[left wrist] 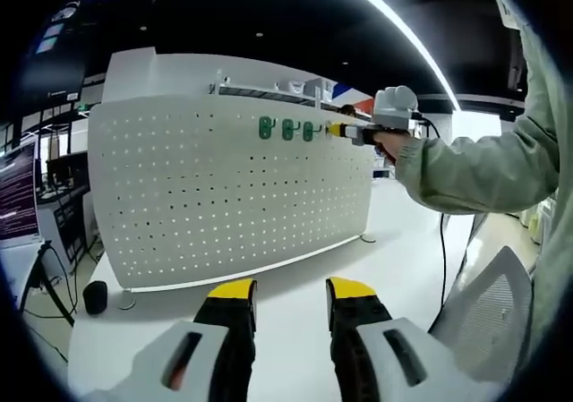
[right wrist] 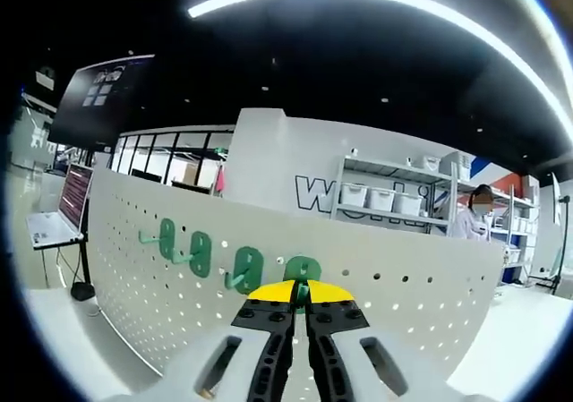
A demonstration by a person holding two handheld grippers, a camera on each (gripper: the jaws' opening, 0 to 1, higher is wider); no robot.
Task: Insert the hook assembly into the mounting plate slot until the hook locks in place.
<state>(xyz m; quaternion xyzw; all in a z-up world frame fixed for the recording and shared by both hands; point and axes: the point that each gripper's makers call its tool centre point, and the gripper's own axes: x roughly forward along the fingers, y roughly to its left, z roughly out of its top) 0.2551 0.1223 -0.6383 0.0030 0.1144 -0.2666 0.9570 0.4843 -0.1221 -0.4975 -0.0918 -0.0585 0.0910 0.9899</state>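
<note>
The hook I am fitting is green, pinched between my right tongs, whose jaws are clenched on it with the yellow tips almost meeting. It sits against the pegboard near its top edge, at the end of a row of three green hooks already hanging there. In the left gripper view that row shows high on the board, toward its right end, with my right tongs pressed up beside the last one and my sleeve reaching in.

My left tongs hang low over the tabletop in front of the board, jaws apart, holding nothing.

As I judge it, three hooks are done and this fourth is at the board, at or in its slot. Whether it has locked I cannot tell; the tips hide the seat. Left to do: push home, feel it lock, then let go.
</note>
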